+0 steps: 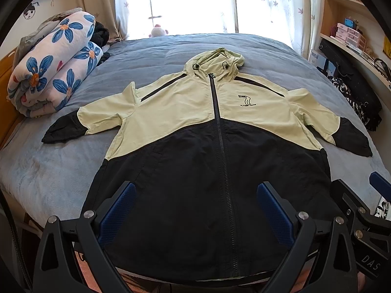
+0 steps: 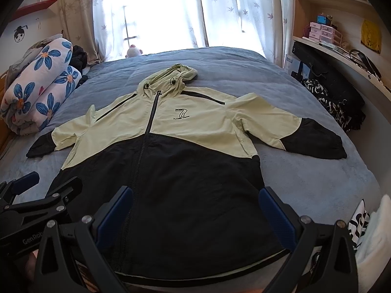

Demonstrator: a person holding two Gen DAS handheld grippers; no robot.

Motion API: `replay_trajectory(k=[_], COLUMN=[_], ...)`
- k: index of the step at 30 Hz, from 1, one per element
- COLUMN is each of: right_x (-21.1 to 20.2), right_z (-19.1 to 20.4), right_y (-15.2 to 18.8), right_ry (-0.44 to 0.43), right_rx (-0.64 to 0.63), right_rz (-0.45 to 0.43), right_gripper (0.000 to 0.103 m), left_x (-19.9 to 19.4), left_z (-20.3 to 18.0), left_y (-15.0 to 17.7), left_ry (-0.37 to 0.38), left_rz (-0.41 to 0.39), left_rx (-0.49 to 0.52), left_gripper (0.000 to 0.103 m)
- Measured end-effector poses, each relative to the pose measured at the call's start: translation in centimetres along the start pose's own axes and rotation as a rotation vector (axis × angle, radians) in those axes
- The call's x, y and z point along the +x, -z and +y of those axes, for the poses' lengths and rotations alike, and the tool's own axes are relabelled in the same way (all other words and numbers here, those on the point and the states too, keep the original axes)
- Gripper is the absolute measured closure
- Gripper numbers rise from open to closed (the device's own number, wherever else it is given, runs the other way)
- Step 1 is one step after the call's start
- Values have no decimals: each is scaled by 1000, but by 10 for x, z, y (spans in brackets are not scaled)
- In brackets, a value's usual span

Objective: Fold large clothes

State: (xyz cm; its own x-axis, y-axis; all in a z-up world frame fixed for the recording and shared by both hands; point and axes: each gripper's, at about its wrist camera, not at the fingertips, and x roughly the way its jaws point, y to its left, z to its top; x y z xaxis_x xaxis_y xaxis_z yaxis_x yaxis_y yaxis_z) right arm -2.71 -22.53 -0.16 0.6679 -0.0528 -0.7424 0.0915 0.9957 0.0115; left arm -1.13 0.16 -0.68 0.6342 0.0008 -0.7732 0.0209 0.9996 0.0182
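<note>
A hooded zip jacket [image 1: 195,127] [image 2: 171,146], pale green on top and black below, lies flat and face up on the blue-grey bed [image 1: 61,171] [image 2: 305,178]. Its sleeves spread out to both sides and its hood points toward the window. My left gripper [image 1: 196,195] hovers open above the black hem, a little left of the zipper. My right gripper [image 2: 196,196] hovers open above the hem's right half. Each gripper also shows at the edge of the other's view. Nothing is between either pair of blue-padded fingers.
A rolled floral quilt [image 1: 51,66] [image 2: 39,83] lies at the bed's left, with dark clothes behind it. A plush toy [image 1: 158,31] sits by the curtained window. Shelves and a desk [image 2: 342,56] with dark bags stand to the right. A patterned cloth [image 2: 359,224] lies at the near right.
</note>
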Motion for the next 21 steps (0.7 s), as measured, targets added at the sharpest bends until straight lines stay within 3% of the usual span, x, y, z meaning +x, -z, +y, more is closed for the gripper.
replay_trajectory(k=[21], right_x=[2], right_z=[3], right_y=[1], right_ry=[-7], right_rx=[0], right_rz=[7], right_gripper=[0], left_x=[1], left_z=[1], left_y=[0], left_ry=[0], left_rz=[3], left_rx=[0], left_gripper=[4])
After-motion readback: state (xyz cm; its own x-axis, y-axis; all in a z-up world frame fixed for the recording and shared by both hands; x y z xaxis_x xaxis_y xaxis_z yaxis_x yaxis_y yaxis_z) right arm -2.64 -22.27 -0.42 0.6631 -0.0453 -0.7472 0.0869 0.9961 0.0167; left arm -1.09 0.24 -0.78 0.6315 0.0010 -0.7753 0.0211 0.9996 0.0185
